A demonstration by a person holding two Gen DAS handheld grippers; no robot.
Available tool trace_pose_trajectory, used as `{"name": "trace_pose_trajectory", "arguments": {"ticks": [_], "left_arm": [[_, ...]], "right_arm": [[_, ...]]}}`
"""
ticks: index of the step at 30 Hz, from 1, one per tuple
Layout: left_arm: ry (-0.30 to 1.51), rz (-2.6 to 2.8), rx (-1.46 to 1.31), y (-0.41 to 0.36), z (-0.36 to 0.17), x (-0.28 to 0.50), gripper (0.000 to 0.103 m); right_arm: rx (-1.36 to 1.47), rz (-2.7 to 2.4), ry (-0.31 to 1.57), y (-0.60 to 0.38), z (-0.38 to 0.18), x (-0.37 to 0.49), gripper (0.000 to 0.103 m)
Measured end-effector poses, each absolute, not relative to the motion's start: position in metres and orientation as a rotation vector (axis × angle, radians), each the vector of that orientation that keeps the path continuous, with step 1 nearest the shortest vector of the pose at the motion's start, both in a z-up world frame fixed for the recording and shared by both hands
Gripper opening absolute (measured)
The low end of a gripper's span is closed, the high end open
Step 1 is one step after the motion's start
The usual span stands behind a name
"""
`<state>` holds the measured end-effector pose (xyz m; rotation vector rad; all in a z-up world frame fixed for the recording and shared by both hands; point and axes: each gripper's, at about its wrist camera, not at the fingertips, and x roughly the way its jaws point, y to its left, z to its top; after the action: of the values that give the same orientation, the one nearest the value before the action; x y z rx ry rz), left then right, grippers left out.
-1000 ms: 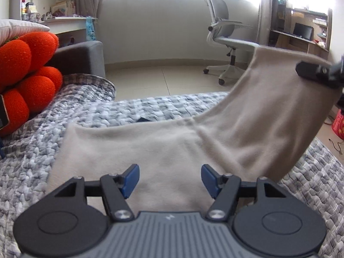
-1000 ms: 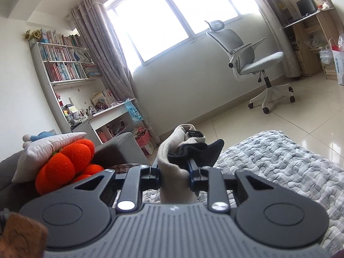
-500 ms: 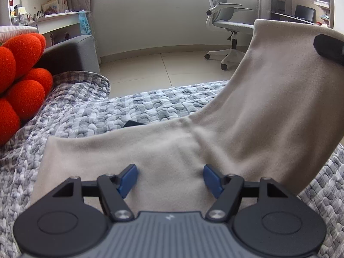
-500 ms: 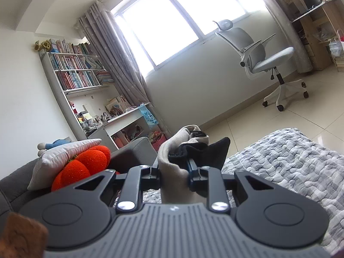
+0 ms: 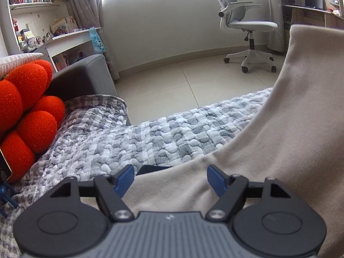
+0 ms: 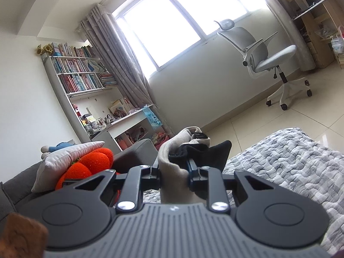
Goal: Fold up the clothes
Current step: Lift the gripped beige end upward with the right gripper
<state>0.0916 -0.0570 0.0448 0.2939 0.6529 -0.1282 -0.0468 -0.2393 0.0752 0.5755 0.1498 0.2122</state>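
A beige fleece garment (image 5: 268, 142) lies partly on the grey quilted bed cover (image 5: 167, 137) and rises steeply to the upper right, lifted off the bed. My left gripper (image 5: 171, 179) hovers over its lower edge with the blue pads (image 5: 123, 179) wide apart; its jaws are opening and do not press the cloth. In the right wrist view, my right gripper (image 6: 174, 168) is shut on a bunched fold of the beige garment (image 6: 172, 169), with a dark lining or label (image 6: 200, 148) showing beside the fold.
An orange knobbly cushion (image 5: 25, 107) and a white pillow sit on the grey sofa arm (image 5: 86, 75) at left. A grey office chair (image 5: 245, 23) stands on the tiled floor. A bookshelf and desk (image 6: 86, 81) line the wall by the window.
The left gripper slid left along the garment's edge and tilted up, its jaws spreading wider. The right gripper kept its hold on the lifted cloth and turned slightly.
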Motion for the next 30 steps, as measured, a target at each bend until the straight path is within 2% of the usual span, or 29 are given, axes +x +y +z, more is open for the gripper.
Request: {"name": "trace_pose_trajectory", "arguments": {"ticks": [5,18,30], "left_arm": [[0.696,-0.111,0.255,-0.051,0.036,0.102,0.076],[0.664,-0.123,0.325,-0.059,0.037,0.089,0.075],[0.639,-0.243,0.479,-0.056,0.038,0.036,0.074]], "right_arm": [[0.610,0.212,0.158,-0.241,0.073,-0.045,0.026],[0.614,0.202,0.167,-0.241,0.075,-0.047,0.026],[0.616,0.187,0.171,-0.238,0.074,-0.046,0.026]]}}
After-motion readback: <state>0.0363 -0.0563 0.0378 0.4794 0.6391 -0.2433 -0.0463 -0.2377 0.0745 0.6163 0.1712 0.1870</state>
